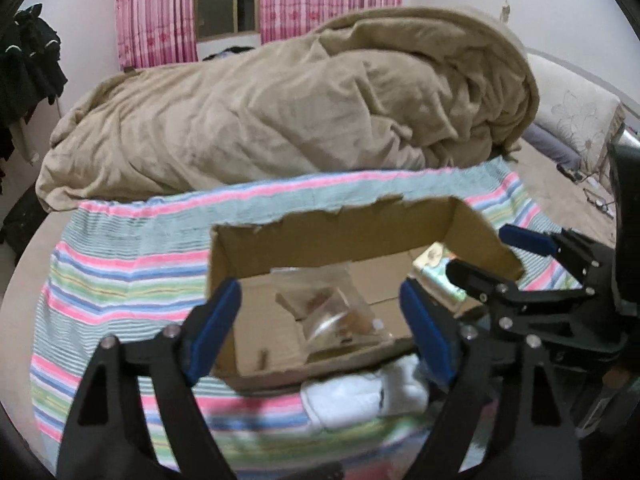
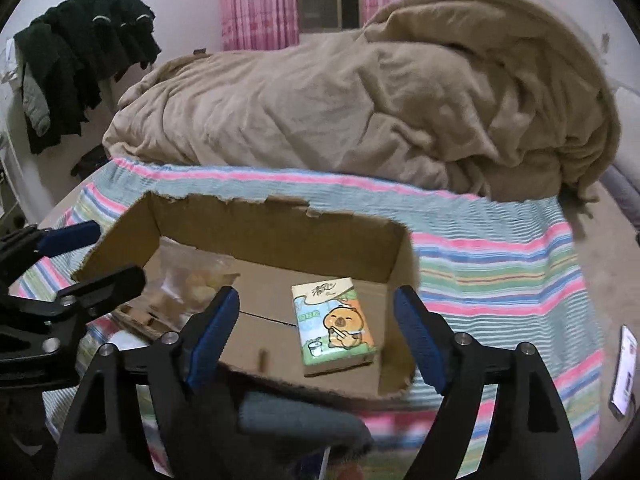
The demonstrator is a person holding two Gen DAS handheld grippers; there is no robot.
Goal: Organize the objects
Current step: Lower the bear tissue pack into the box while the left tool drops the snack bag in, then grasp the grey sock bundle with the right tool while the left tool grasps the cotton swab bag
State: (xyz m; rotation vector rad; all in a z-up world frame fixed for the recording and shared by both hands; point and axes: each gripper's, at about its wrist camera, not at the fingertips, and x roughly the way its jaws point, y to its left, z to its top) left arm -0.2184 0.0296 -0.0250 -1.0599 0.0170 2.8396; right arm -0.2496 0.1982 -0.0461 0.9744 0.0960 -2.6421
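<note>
Cardboard box [image 2: 276, 240] holding tissue pack [image 2: 334, 326], snack bag [image 1: 332, 312] | left gripper [image 1: 320, 332] gaping empty | right gripper [image 2: 316, 334] gaping empty

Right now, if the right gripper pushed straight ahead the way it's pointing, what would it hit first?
Probably the cardboard box: the right gripper is open and aimed over its torn near edge, toward the tissue pack on the box floor. Depth is unclear, so the near edge may come first.

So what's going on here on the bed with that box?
A person holds a gripper in each hand over an open cardboard box on a striped cloth. The left gripper and right gripper are both open, holding nothing. Inside the box lie a tissue pack and a clear plastic bag.
</note>
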